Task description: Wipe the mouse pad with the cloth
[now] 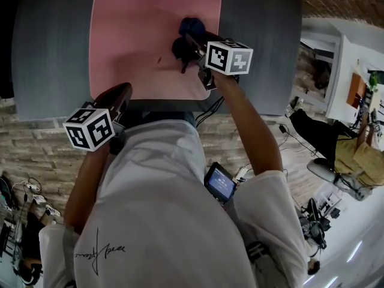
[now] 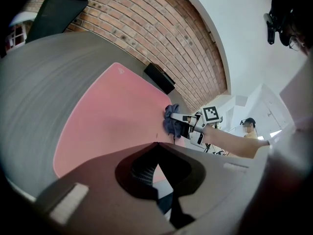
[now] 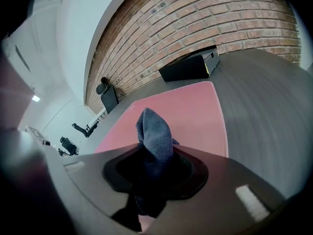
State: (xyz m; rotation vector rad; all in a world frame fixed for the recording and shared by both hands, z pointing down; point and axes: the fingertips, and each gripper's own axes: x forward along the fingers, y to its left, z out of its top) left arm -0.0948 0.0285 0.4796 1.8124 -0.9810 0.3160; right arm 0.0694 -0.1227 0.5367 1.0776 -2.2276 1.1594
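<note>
**Desk:** What is the left gripper (image 1: 119,95) doing nearest the person?

**Photographer:** It is sitting at the near left corner of the pink mouse pad (image 1: 138,35), jaws together and carrying nothing. It is probably steadying the pad, though I cannot tell whether it is touching.

**Desk:** And beyond it?

**Photographer:** The right gripper (image 1: 187,45) is reaching over the pad's right half, jaws clamping a bunched blue cloth (image 3: 154,131). The cloth is poking forward past the jaws, likely so that fabric, not metal, is meeting the surface.

**Desk:** Farther back?

**Photographer:** The grey desk (image 1: 54,47) is running on to a black box (image 3: 190,65) lying beneath a brick wall (image 3: 205,18).
</note>
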